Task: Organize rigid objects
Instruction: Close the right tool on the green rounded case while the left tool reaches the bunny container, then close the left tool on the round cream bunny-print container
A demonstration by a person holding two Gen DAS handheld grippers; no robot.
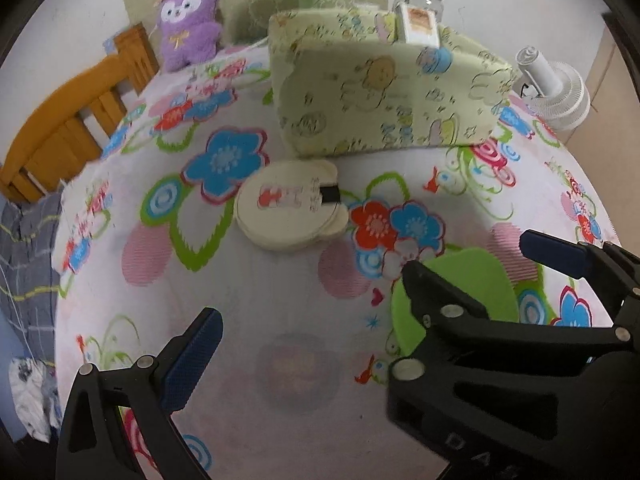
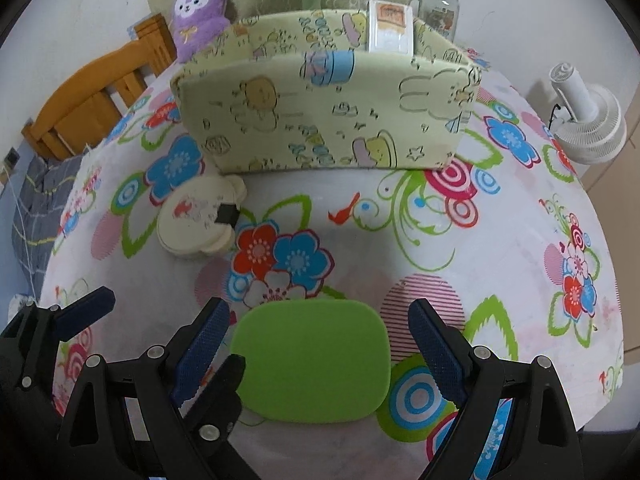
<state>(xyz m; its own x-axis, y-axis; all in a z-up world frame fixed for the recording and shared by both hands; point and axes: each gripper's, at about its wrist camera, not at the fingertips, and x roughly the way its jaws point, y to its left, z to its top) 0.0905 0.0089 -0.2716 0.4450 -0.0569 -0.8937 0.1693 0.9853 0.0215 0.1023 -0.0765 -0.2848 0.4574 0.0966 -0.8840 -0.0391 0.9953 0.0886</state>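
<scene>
Two claws hang over a counter covered by a flower-print cloth (image 2: pixel 400 240). The right claw (image 2: pixel 320 344) stands wide, its blue-padded fingers (image 2: pixel 436 348) on either side of a flat green rounded pad (image 2: pixel 312 360) that lies on the cloth; neither pad touches it, and a strip of cloth shows at each edge. In the left wrist view this same green pad (image 1: pixel 476 280) lies to the right, partly hidden behind the right claw's black finger.

The left claw (image 2: pixel 160 320) sits just left of the right one, its nearer finger close to the pad's left edge. Its jaws are apart with nothing but cloth between them.

Farther back on the left lies a cream bear-shaped case (image 2: pixel 196 220), flat on the cloth and well apart from both claws. Behind it stands a pale green fabric box (image 2: pixel 320 120) printed with cartoon animals, with a white carton (image 2: pixel 390 26) upright inside.
</scene>
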